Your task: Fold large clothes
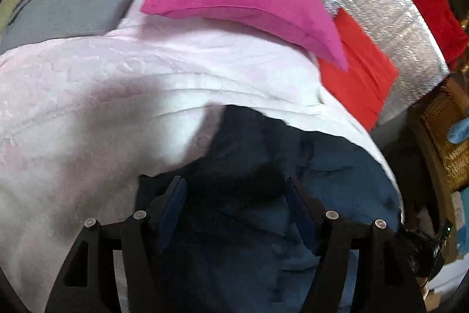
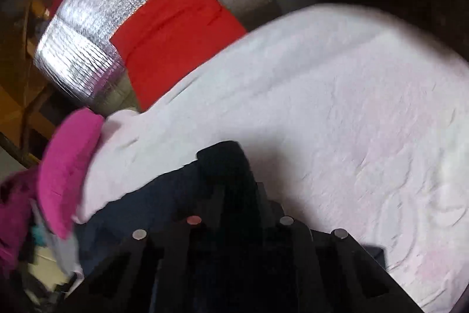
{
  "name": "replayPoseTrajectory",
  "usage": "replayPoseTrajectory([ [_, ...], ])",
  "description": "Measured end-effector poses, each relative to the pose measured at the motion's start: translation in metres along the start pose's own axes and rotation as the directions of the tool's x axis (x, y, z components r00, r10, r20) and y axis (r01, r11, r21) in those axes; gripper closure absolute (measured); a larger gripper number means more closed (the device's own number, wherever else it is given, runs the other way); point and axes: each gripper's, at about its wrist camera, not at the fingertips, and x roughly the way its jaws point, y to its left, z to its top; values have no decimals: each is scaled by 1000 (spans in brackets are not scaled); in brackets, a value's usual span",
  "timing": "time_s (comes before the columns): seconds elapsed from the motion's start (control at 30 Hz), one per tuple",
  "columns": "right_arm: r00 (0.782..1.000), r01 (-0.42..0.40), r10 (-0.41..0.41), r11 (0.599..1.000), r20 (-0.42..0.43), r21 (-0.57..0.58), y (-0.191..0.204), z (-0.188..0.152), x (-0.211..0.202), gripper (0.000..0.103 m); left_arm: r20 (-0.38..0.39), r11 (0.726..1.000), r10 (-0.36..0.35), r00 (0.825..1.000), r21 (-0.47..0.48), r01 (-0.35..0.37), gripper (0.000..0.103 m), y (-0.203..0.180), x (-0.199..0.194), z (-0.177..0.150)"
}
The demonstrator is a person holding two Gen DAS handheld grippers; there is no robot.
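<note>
Navy garment (image 1: 240,225) lies on the pink sheet (image 1: 88,96); left tongs (image 1: 236,192) apart, right tongs (image 2: 234,184) clamped on it; a one-sided pull could skew the fold

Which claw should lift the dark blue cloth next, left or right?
Probably the right claw: it looks shut on the dark blue cloth already. The left claw is open above it, gripping nothing.
</note>
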Motion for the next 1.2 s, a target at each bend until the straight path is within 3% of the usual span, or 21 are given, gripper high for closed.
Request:
replayPoseTrajectory([
  [0.07, 997, 55, -54, 998, -61, 14, -8, -8, 20, 83, -22, 999, -19, 1000, -37, 18, 33, 9, 6, -1],
  [0.17, 998, 13, -7, 996, -67, 90, -18, -6, 18, 80, -15, 1000, -13, 1000, -28, 13, 33, 10, 1, -1],
  [0.23, 998, 20, -13, 994, -59, 112, -18, -4, 5, 65, -1, 1000, 8, 1000, -12, -8, 33, 5, -6, -1],
  [0.27, 998, 23, -16, 993, -58, 118, -17, -3, -3, 43, 11, 1000, 12, 1000, -6, -12, 33, 3, -12, -1],
  [0.3, 999, 6, -1, 993, -41, 117, -13, -3, -13, 31, 31, 1000, 9, 999, 4, -9, 33, -2, -21, -1],
  [0.37, 999, -23, 19, 997, 49, 77, 0, -4, -40, 31, 63, 1000, -9, 998, 26, 8, 33, -12, -37, -2],
  [0.43, 996, -29, 30, 1000, 84, -7, 23, -5, -57, 32, 90, 998, -20, 996, 55, 15, 33, -22, -51, -5],
  [0.5, 993, -84, 92, 991, 70, -107, 54, -12, -68, 47, 103, 995, -28, 994, 102, 17, 33, -37, -62, -12],
  [0.63, 988, -157, 149, 948, -50, -278, 122, -43, -57, 54, 81, 978, -38, 996, 207, 20, 32, -63, -61, -32],
  [0.77, 968, -205, 149, 935, -202, -289, 158, -68, -10, 57, 34, 956, 43, 999, 287, -51, 32, -76, -41, -46],
  [0.83, 962, -146, 68, 947, -265, -287, 169, -77, 26, 57, 7, 949, 95, 995, 301, -93, 32, -75, -28, -49],
  [0.9, 959, -124, 41, 950, -280, -286, 172, -79, 45, 57, -29, 942, 133, 991, 314, -117, 32, -72, -16, -50],
  [1.03, 956, -128, 47, 955, -291, -266, 177, -74, 36, 57, -36, 946, 123, 992, 305, -107, 32, -69, -20, -49],
  [1.2, 959, -197, 142, 955, -244, -219, 149, -81, -20, 57, -22, 951, 108, 994, 292, -97, 32, -64, -42, -52],
])
